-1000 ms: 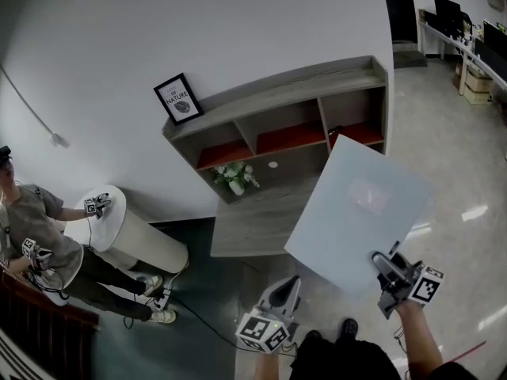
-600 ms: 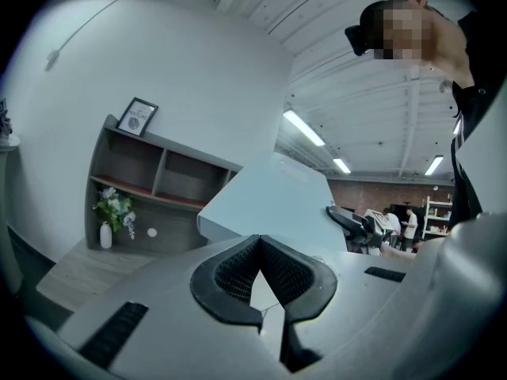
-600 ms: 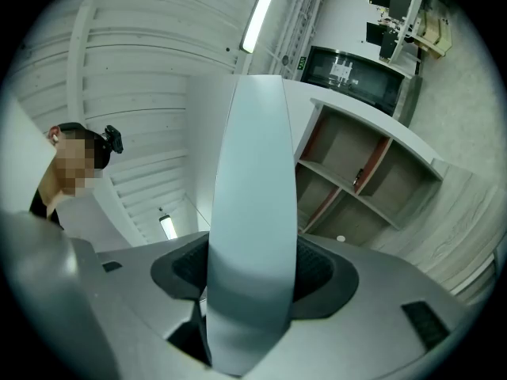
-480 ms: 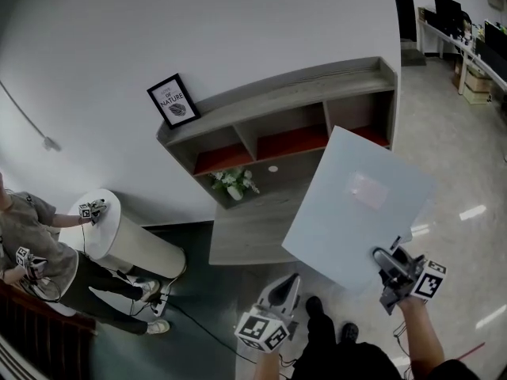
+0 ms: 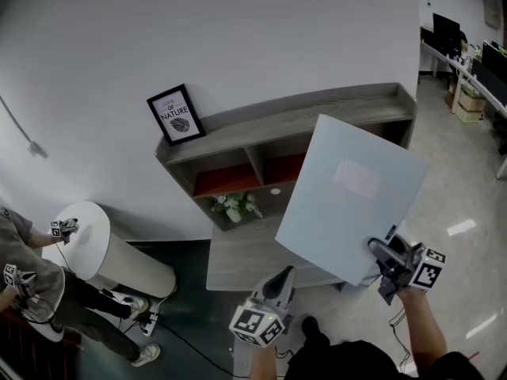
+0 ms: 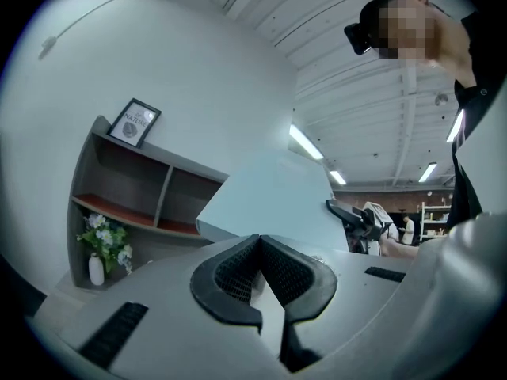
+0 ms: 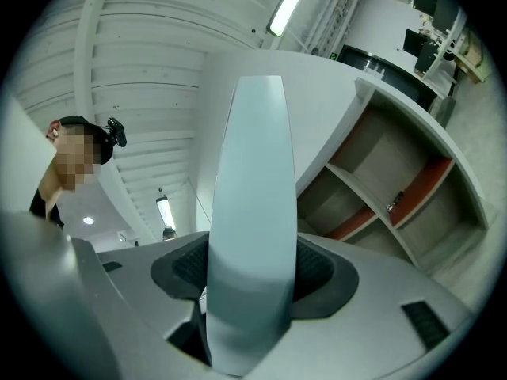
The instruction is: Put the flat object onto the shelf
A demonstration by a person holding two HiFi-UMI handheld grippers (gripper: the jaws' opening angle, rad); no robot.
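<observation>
Here the right tongs (image 5: 386, 258) are clamped on the lower edge of the board (image 5: 348, 192). The right gripper view shows the jaws standing wide with both pads pressed against the board's two faces. The board is pale, flat and square-cornered, with a faint lighter patch on its face. It is up in the air and tilted. In the head view it sits in front of the right half of the shelf (image 5: 238, 137), with its top corner over the shelf's upper plank. In the left gripper view it looks apart from the shelf, nearer the camera, and it rests on no plank.

The left tongs (image 5: 283, 277) hang low, left of the right tongs and below the board. In the left gripper view their jaws are closed together with nothing between them.

The shelf is grey and stands against a white wall. It has open compartments with red floors and a wider ledge below. A framed picture (image 5: 176, 115) stands on its top plank at the left end, leaning on the wall. A small plant (image 5: 232, 205) in a white vase sits on the ledge under the left compartments.

At the far left, well apart, a person (image 5: 28, 287) sits beside a white round stand (image 5: 107, 248).
</observation>
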